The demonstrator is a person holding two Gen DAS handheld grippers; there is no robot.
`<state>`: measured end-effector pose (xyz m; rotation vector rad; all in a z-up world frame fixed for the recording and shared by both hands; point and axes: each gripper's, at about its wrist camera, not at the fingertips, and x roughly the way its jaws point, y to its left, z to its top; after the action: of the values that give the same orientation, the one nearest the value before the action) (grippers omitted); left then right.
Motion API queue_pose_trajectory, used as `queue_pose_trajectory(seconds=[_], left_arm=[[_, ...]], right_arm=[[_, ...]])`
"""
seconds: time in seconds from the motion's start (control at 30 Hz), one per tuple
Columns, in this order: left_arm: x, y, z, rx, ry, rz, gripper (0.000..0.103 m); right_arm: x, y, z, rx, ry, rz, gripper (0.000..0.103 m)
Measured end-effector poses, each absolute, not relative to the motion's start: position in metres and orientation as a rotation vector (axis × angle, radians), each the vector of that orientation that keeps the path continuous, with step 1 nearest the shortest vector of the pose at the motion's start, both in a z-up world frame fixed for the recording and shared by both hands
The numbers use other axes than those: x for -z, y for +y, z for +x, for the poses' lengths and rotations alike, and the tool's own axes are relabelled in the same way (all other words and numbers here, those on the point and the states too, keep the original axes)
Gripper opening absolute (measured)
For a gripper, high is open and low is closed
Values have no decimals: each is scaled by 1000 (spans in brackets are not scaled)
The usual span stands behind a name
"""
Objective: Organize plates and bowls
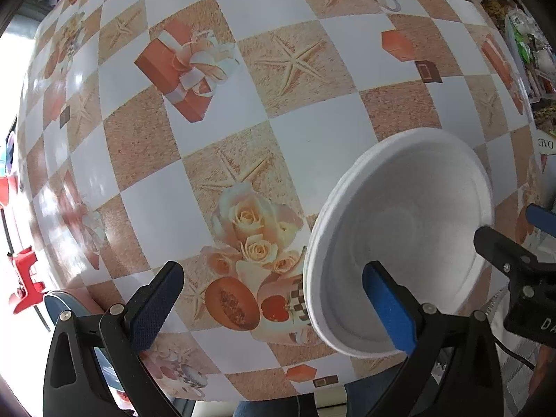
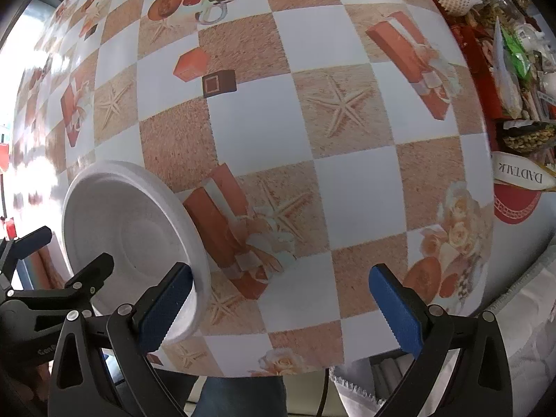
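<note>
A stack of white foam bowls (image 1: 399, 250) sits near the table's front edge; it also shows at the lower left of the right wrist view (image 2: 135, 239). My left gripper (image 1: 274, 305) is open and empty, its right finger (image 1: 389, 309) over the bowl's near rim. My right gripper (image 2: 281, 309) is open and empty to the right of the bowls, its left finger (image 2: 166, 309) in front of the rim. Each gripper shows at the edge of the other's view.
The table (image 1: 305, 146) wears a checkered cloth printed with gift boxes, starfish and roses. Clutter of bags and packets (image 2: 514, 69) lies along the right edge. A red clamp (image 1: 24, 278) sits at the left. Its front edge is close below the grippers.
</note>
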<state>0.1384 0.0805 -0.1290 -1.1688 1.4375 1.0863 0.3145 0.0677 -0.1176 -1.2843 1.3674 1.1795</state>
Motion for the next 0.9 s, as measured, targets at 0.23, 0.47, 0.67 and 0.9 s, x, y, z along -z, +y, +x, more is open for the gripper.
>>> queue_pose_trajectory(seconds=[0.23, 0.47, 0.67, 0.9], left_arm=[[146, 92, 142, -1090, 1451, -1209, 103], [157, 96, 137, -1089, 1412, -1260, 103], [169, 94, 121, -1082, 1350, -1342, 103], [174, 97, 115, -1082, 1338, -1359, 100]], right_arm=[[140, 74, 306, -1204, 1391, -1306, 102], [156, 76, 301, -1225, 1452, -1299, 102], [159, 76, 299, -1238, 1442, -1299, 103], [158, 81, 285, -1216, 1462, -1333, 100]])
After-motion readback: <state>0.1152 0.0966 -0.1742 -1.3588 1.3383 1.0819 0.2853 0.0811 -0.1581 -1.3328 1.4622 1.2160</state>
